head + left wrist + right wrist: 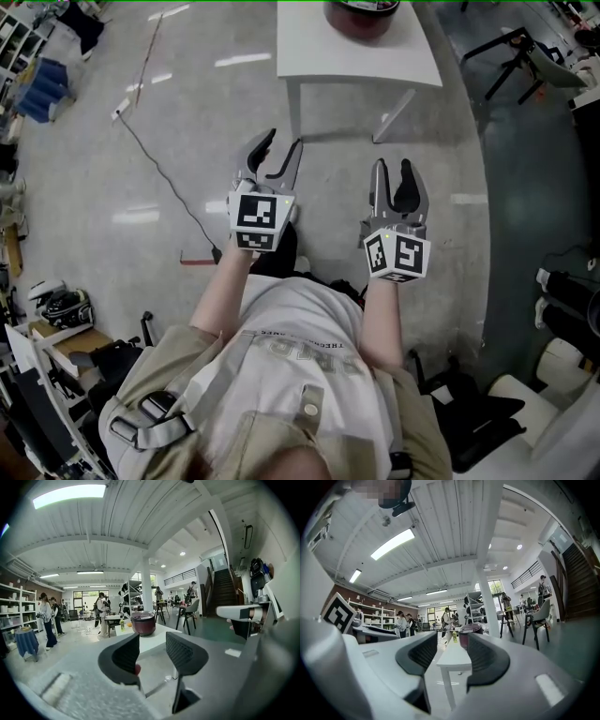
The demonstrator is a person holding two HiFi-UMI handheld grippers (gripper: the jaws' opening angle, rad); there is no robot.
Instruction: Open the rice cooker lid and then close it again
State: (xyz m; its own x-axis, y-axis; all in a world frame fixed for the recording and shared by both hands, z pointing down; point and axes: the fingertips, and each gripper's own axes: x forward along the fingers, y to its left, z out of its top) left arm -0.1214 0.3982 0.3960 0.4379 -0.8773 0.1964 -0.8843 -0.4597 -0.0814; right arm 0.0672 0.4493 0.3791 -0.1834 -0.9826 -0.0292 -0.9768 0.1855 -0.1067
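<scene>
My left gripper (pixel 278 142) and right gripper (pixel 392 169) hang open, empty; cooker (pixel 364 14) on table (pixel 319 56) at 12 o'clock, well apart.

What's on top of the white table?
A dark red rice cooker sits on the white table. Its lid is down, so whatever is inside stays hidden.

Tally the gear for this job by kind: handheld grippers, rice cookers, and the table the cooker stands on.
Grey two-jaw grippers: 2, the left gripper and the right gripper
Dark red round rice cooker: 1
White square table: 1
Total: 4
</scene>
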